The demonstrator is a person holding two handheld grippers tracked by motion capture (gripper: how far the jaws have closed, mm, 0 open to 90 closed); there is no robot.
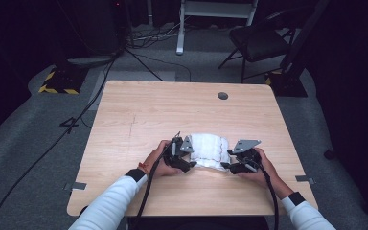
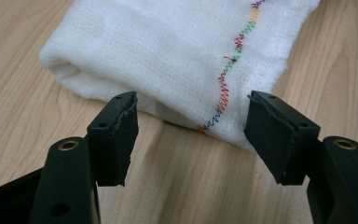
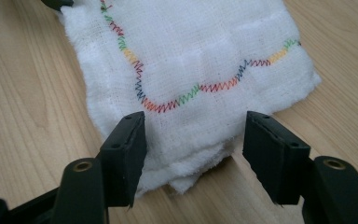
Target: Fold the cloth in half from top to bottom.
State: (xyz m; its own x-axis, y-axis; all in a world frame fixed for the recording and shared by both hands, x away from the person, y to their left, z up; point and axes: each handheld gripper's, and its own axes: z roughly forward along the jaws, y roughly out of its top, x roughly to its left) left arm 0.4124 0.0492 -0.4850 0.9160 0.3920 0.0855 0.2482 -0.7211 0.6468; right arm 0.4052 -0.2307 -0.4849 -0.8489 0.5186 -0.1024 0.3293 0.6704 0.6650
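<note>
A folded white gauze cloth (image 1: 210,149) with a rainbow zigzag seam lies flat on the wooden table (image 1: 139,110), near its front middle. My left gripper (image 1: 191,165) sits at the cloth's left end, held low in a hand. In the left gripper view its jaws (image 2: 193,126) stand apart, with the folded edge of the cloth (image 2: 168,51) just beyond the tips and nothing pinched. My right gripper (image 1: 226,166) is at the cloth's right end. Its jaws (image 3: 193,140) are open too; a layered corner of the cloth (image 3: 200,56) reaches between them without being pressed.
A round grey cable hole (image 1: 223,95) is set near the table's far edge. Beyond the table, on the grey carpet, stand a dark folding chair (image 1: 263,40), a yellow-and-black striped base (image 1: 60,81) and loose cables (image 1: 76,120). Both white-sleeved forearms enter from the near edge.
</note>
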